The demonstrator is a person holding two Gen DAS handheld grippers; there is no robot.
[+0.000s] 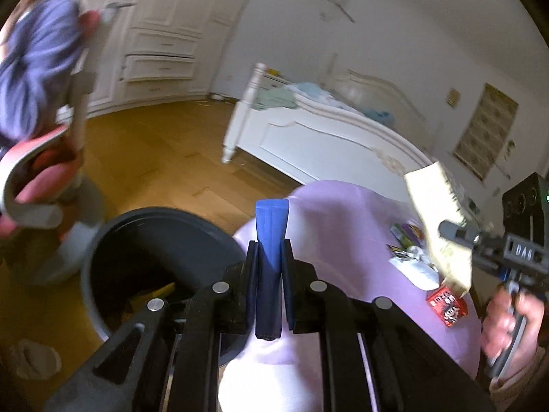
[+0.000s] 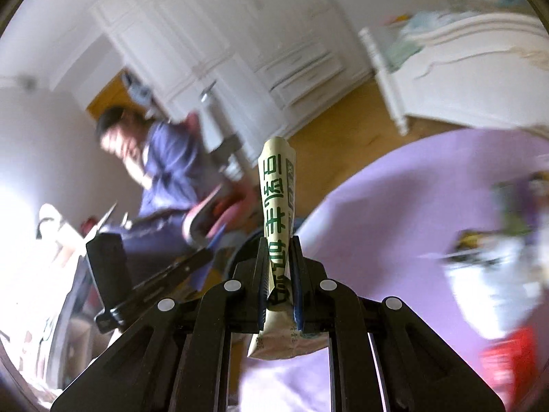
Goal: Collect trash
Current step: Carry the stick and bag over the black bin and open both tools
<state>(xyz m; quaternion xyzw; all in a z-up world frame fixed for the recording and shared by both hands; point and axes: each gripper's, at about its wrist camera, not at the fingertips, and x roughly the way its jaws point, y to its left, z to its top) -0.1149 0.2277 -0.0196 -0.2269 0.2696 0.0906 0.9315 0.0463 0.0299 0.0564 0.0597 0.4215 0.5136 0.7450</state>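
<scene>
My left gripper [image 1: 271, 243] is shut on a blue flat piece [image 1: 271, 216] that sticks out past its fingertips. It hangs by the right rim of a dark round bin [image 1: 103, 274] standing on the wooden floor, with yellowish scraps inside. My right gripper [image 2: 278, 240] is shut on a folded beige packet with green print [image 2: 276, 178], above the edge of the purple-covered table [image 2: 394, 206]. The left wrist view shows the same packet [image 1: 435, 213] held up at the far right. A red box [image 1: 447, 305] and several wrappers [image 1: 408, 240] lie on the purple cloth [image 1: 336, 226].
Another person in blue clothes [image 1: 37, 68] sits on a pink-and-grey seat [image 1: 31, 185] left of the bin. A white bed [image 1: 326, 134] stands behind the table, white wardrobes [image 1: 161, 51] along the far wall. A crumpled white thing [image 1: 34, 360] lies on the floor near the bin.
</scene>
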